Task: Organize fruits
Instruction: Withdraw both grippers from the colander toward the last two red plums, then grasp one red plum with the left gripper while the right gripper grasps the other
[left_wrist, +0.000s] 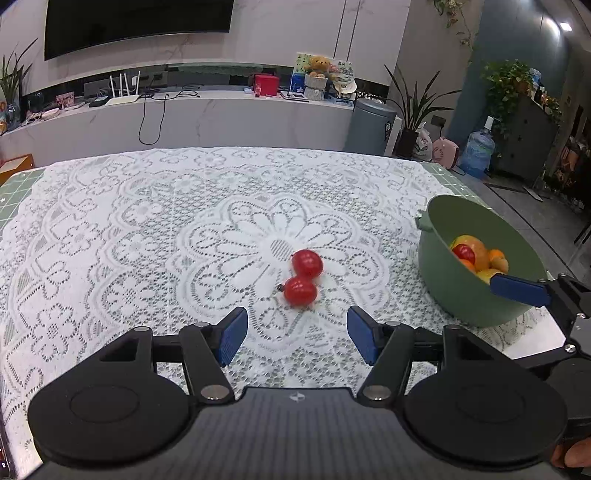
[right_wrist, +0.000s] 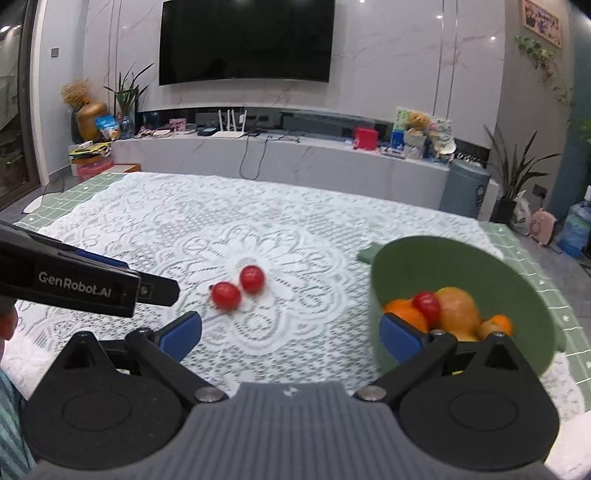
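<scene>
Two red fruits lie touching on the lace cloth: the far one (left_wrist: 307, 262) (right_wrist: 252, 279) and the near one (left_wrist: 300, 291) (right_wrist: 225, 295). My left gripper (left_wrist: 297, 334) is open and empty, just short of them. A green bowl (left_wrist: 443, 280) (right_wrist: 517, 280) at the right holds oranges (right_wrist: 406, 314), a red fruit (right_wrist: 427, 306) and a yellow-orange fruit (right_wrist: 458, 310). My right gripper (right_wrist: 291, 334) is open and empty, its right finger (right_wrist: 400, 338) against the bowl's near wall; its blue pad also shows in the left wrist view (left_wrist: 519, 290).
A white lace cloth (left_wrist: 147, 240) covers a green mat on the table (right_wrist: 535, 273). The left gripper's body (right_wrist: 74, 284) reaches in at the left of the right wrist view. Beyond the far edge stand a marble shelf, a bin (left_wrist: 369, 125) and plants.
</scene>
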